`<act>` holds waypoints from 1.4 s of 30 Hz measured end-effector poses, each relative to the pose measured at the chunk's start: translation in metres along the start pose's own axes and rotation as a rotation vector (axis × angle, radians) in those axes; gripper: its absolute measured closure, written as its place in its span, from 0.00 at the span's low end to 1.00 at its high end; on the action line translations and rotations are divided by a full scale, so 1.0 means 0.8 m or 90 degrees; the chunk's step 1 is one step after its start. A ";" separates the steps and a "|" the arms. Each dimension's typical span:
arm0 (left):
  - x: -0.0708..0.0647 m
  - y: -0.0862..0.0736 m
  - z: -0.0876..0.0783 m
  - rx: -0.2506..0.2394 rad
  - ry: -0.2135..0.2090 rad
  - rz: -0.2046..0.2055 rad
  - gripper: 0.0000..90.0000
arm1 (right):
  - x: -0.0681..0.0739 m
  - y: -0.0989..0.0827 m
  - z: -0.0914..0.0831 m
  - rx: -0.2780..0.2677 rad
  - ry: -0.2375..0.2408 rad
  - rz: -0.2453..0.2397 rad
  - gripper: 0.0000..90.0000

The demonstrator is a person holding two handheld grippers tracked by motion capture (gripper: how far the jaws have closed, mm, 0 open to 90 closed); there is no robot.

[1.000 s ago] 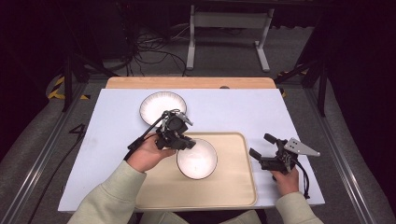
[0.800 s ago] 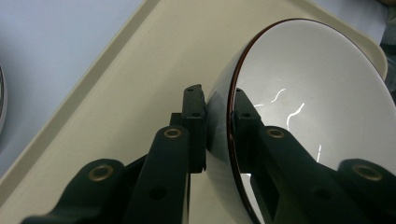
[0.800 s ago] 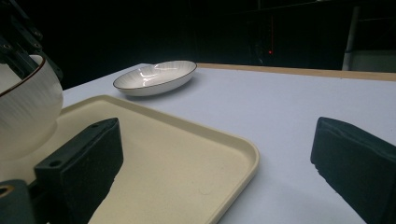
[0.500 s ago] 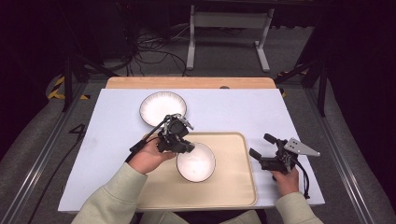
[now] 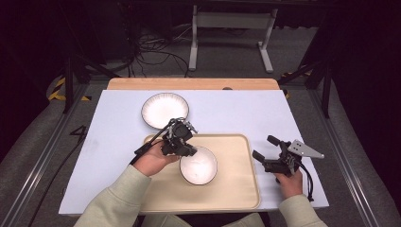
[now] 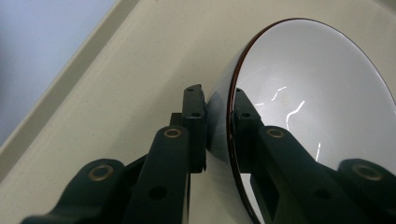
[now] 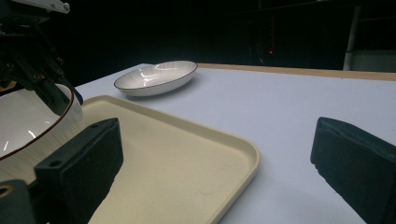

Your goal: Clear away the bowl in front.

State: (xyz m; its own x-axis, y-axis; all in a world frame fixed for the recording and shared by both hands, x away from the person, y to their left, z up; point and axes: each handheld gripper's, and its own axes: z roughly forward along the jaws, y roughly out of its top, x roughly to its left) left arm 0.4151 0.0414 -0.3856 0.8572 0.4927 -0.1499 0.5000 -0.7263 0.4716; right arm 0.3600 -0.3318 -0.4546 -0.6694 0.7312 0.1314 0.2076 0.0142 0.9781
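Left gripper view: left tongs [image 6: 217, 100] pinch bowl [image 6: 308, 102] rim; right tongs [image 7: 215, 154] gape.

High view looks down; both close tongs views share the tray [image 5: 236, 189]

Tray [image 5: 236, 189] right half is bare, open to approach from the near right. Bowl [image 5: 198, 164] and left gripper [image 5: 185, 150] block the tray's left-centre. Plate [image 5: 165, 109] occupies far left; far-right table [image 5: 246, 113] is open.
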 end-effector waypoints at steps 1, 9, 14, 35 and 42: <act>0.000 0.000 0.001 0.000 0.000 0.002 0.90 | 0.000 0.000 0.000 -0.001 0.000 0.000 0.03; 0.005 -0.001 0.006 0.009 -0.001 -0.004 0.90 | 0.000 0.000 0.000 0.000 0.001 0.002 0.03; 0.006 -0.002 0.006 0.006 -0.006 -0.003 0.89 | 0.000 0.000 0.000 0.001 0.002 0.002 0.03; 0.026 -0.006 0.015 0.024 -0.036 -0.039 0.61 | 0.001 0.000 0.000 0.004 0.001 -0.002 0.03; 0.027 -0.011 -0.002 -0.013 -0.044 -0.045 0.58 | 0.000 0.000 0.000 0.003 -0.004 -0.008 0.03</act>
State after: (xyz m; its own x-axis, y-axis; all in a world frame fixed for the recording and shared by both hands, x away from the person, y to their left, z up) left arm 0.4291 0.0587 -0.3917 0.8267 0.5074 -0.2432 0.5575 -0.6802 0.4759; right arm 0.3597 -0.3317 -0.4544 -0.6674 0.7351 0.1187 0.2033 0.0266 0.9788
